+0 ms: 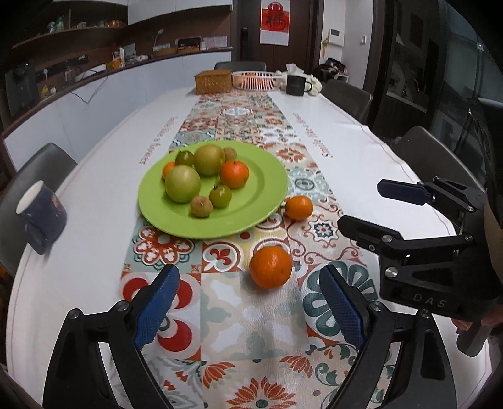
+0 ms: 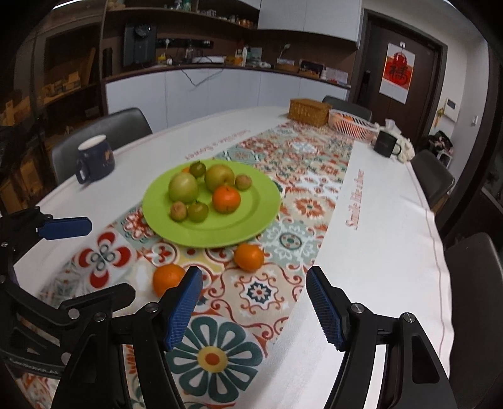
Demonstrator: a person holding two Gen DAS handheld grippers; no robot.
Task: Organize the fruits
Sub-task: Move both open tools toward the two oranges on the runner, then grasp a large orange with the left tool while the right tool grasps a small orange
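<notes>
Blue-padded left claw (image 1: 250, 302) and right claw (image 2: 254, 302), both angled tableward, released, empty.

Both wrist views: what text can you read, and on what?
"DAS": black body of the right gripper.
Red character on the white door poster: too blurred to read.
Red lettering on the white tablecloth: illegible.
Label on the left gripper: unreadable.
</notes>
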